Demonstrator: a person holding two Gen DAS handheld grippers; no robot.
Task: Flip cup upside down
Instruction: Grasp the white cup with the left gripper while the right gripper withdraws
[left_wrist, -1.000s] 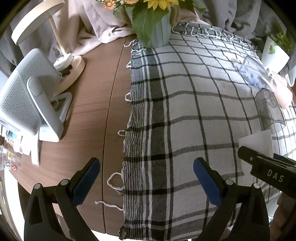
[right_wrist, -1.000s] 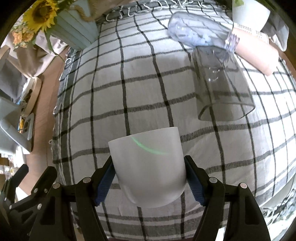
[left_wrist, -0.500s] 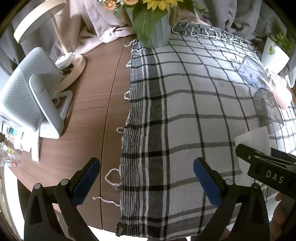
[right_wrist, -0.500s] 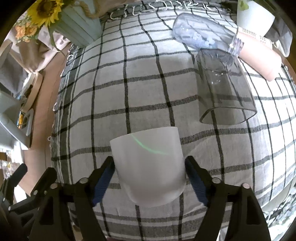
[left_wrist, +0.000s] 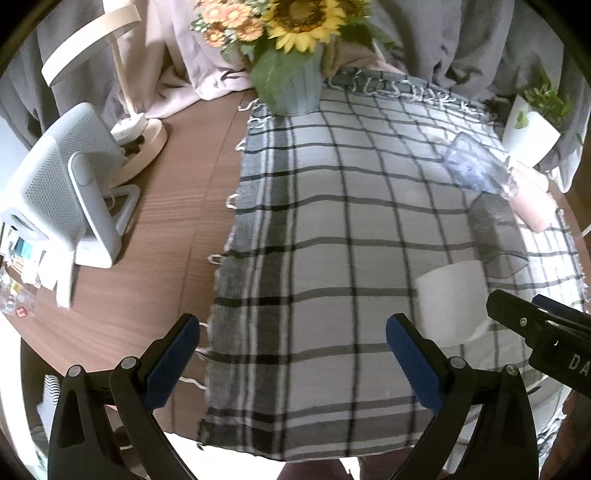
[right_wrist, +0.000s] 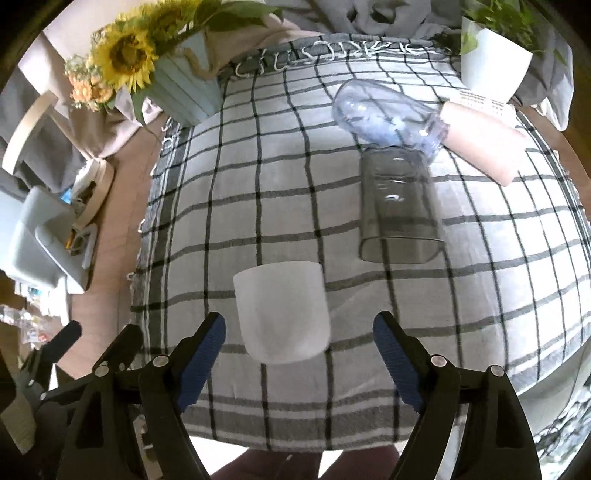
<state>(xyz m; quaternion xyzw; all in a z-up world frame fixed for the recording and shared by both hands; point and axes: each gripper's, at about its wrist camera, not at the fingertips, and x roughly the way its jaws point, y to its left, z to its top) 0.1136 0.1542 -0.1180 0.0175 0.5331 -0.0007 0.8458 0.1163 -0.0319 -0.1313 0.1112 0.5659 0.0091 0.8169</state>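
A white cup (right_wrist: 282, 312) stands upside down on the checked cloth (right_wrist: 258, 184), wide rim on the cloth. My right gripper (right_wrist: 299, 343) is open, pulled back a little, its blue pads apart from the cup on both sides. The cup also shows in the left wrist view (left_wrist: 452, 301), at the right, with the right gripper's black finger next to it. My left gripper (left_wrist: 291, 354) is open and empty over the cloth's left front part.
A smoky clear cup (right_wrist: 399, 210) stands upside down behind the white one. A clear bottle (right_wrist: 384, 114) and a pink roll (right_wrist: 487, 144) lie further back. A sunflower pot (left_wrist: 295, 74), a white plant pot (right_wrist: 491, 62), a small fan (left_wrist: 62, 184) and a lamp base (left_wrist: 144, 144) stand around.
My right gripper has opened, let go of the white cup and drawn back. The cup now stands free on the cloth. The left gripper has drawn back slightly.
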